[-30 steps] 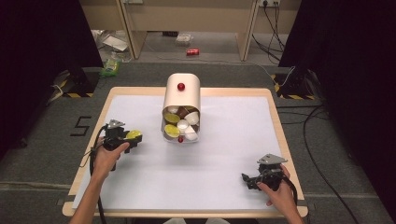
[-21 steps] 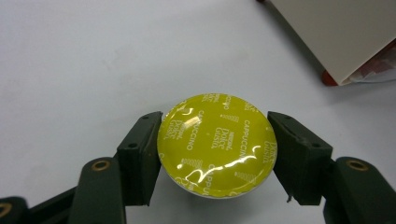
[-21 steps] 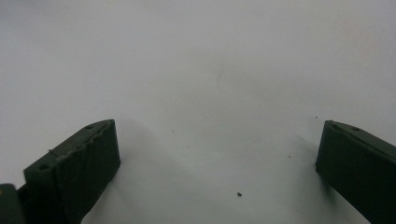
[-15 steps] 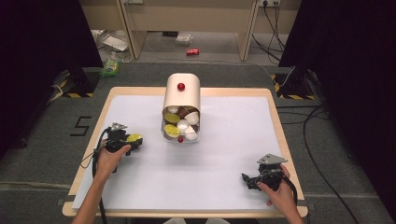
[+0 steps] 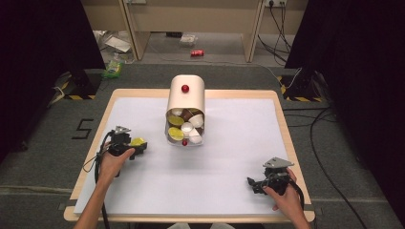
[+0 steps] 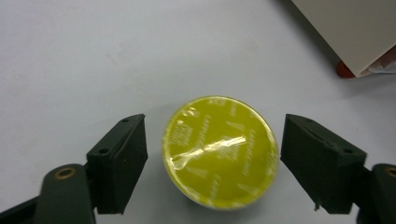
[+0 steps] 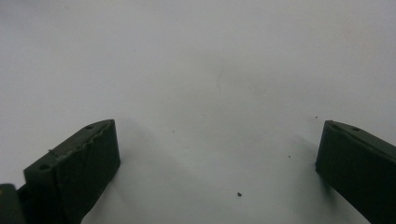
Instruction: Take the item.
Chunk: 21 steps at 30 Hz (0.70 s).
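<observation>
A yellow foil-topped capsule (image 6: pixel 219 150) sits on the white sheet between the jaws of my left gripper (image 6: pixel 213 122). The jaws stand open, with a gap on each side of the capsule. From above, the left gripper (image 5: pixel 138 145) is at the table's left, and the yellow capsule (image 5: pixel 137 141) shows at its tip. A cream container (image 5: pixel 185 110) with a red knob (image 5: pixel 185 88) lies on its side at mid-table. Its mouth faces the near edge and holds several yellow, white and brown capsules (image 5: pixel 186 128). My right gripper (image 7: pixel 219 125) is open over bare sheet, at the near right (image 5: pixel 253 183).
A white sheet (image 5: pixel 224 157) covers the wooden table (image 5: pixel 282 119). A corner of the cream container (image 6: pixel 355 32) and a red foot (image 6: pixel 344 71) lie beyond the left gripper. Cables (image 5: pixel 98 164) trail from both grippers. The floor beyond holds cables, a red can (image 5: pixel 197 53) and litter.
The left hand and gripper have slid slightly toward the near edge, with the yellow capsule still between the jaws. The right gripper has not moved.
</observation>
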Tool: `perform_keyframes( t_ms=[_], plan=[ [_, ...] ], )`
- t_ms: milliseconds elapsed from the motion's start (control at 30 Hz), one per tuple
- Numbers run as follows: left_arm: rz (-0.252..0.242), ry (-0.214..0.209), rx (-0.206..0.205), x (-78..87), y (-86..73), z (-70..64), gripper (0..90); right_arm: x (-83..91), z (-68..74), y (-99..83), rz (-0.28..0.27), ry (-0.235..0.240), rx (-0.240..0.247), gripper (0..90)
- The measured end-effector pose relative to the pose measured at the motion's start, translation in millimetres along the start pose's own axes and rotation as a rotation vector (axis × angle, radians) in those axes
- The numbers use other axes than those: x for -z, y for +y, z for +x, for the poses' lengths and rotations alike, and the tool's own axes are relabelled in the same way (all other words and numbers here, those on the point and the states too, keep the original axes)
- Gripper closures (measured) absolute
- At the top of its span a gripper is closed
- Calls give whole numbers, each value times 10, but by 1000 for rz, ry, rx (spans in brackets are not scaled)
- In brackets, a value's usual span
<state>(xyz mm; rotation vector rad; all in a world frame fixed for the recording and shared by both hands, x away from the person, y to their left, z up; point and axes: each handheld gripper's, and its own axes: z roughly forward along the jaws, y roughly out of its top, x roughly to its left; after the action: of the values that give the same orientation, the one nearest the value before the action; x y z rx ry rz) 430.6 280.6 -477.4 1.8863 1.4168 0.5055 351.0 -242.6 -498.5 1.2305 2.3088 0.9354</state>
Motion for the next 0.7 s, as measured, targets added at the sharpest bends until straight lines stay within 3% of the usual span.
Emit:
perform_keyframes(
  t_ms=[133, 700],
  plan=[
    [-11, 4, -2, 78, -39, -27, 146, 0, 0, 0, 0, 0, 0, 1],
    [-65, -23, -2, 314, -156, -130, 151, -1, -2, 0, -1, -1, 3, 2]
  ],
)
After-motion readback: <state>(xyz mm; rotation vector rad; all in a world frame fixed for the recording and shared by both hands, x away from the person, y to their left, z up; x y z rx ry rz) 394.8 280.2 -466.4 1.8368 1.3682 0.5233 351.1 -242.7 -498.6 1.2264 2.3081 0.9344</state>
